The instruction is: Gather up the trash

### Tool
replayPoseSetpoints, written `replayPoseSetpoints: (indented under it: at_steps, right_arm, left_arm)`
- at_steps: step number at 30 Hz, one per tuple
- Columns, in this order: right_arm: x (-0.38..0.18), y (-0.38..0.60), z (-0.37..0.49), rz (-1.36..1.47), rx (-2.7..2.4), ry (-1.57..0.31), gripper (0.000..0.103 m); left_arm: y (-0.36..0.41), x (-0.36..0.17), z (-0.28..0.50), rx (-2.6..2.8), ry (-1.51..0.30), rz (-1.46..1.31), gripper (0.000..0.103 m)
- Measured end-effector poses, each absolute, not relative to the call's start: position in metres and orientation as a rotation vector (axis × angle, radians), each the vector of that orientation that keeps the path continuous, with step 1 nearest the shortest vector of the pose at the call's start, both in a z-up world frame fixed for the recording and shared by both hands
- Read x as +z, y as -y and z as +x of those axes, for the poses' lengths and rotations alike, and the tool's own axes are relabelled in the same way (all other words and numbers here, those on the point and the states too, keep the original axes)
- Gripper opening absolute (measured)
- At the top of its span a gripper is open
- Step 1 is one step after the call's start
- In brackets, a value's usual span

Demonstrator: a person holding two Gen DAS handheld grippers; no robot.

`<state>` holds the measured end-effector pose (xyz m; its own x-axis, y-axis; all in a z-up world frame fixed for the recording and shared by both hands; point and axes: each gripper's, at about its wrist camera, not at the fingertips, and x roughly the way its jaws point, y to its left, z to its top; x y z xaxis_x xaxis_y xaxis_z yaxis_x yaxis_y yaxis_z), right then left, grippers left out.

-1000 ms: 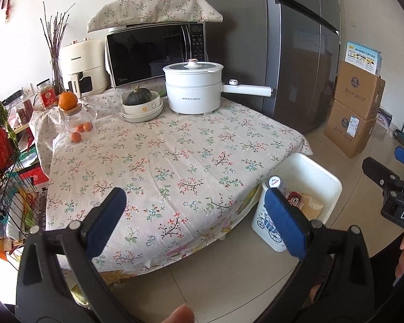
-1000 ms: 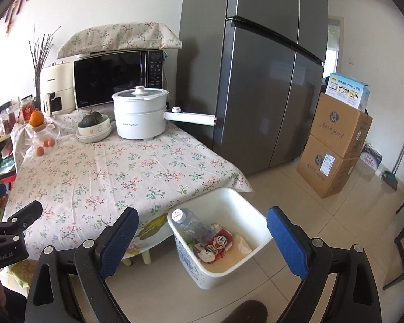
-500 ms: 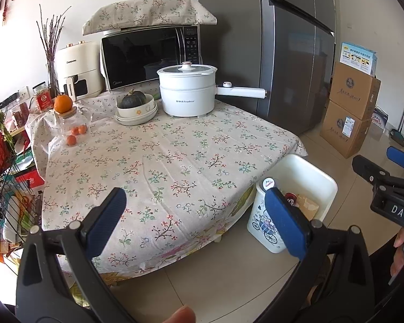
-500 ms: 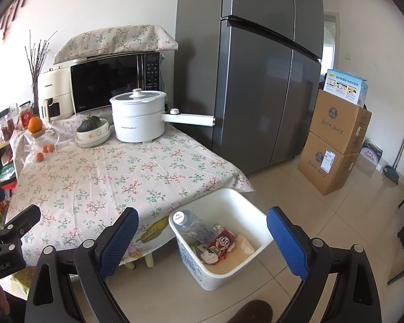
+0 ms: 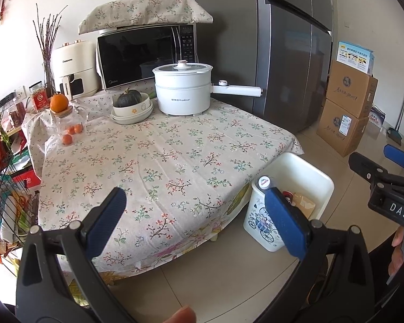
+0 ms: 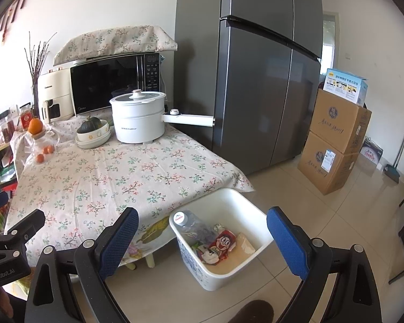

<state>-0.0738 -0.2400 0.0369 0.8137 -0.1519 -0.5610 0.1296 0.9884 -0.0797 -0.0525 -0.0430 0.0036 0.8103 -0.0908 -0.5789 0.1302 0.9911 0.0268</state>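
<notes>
A white bin (image 6: 251, 212) (image 5: 313, 173) stands on the floor at the table's near right corner. Inside it lie a clear plastic bottle (image 6: 191, 224) with a white cap (image 5: 264, 182), a red cartoon snack wrapper (image 6: 223, 243) and a tan packet (image 6: 245, 245). My left gripper (image 5: 199, 222) is open and empty, held back from the table's front edge. My right gripper (image 6: 202, 242) is open and empty too, hovering above and in front of the bin. Each gripper shows at the edge of the other's view.
The floral-cloth table (image 5: 159, 161) carries a white electric pot (image 5: 183, 91), a bowl with a squash (image 5: 132, 105), a jar with oranges (image 5: 67, 123), a microwave (image 5: 145, 53) and an air fryer. A grey fridge (image 6: 256, 80), cardboard boxes (image 6: 334, 148) and a wire rack (image 5: 0, 188) surround it.
Both grippers have drawn back and risen a little, so table and bin look slightly farther away. Both stay open and empty.
</notes>
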Motion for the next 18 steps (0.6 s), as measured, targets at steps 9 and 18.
replayPoseSetpoints:
  at_steps: [9,18]
  right_arm:
    - [0.0378,0.2405,-0.0746,-0.037,-0.15,-0.598,0.098]
    - [0.0378,0.24,-0.0749,-0.037,-0.151,-0.598,0.098]
  left_arm:
    - [0.0445,0.0041,-0.0538,-0.119,-0.614,0.067,0.102]
    - [0.0446,0.004,-0.054,-0.118,-0.614,0.067,0.102]
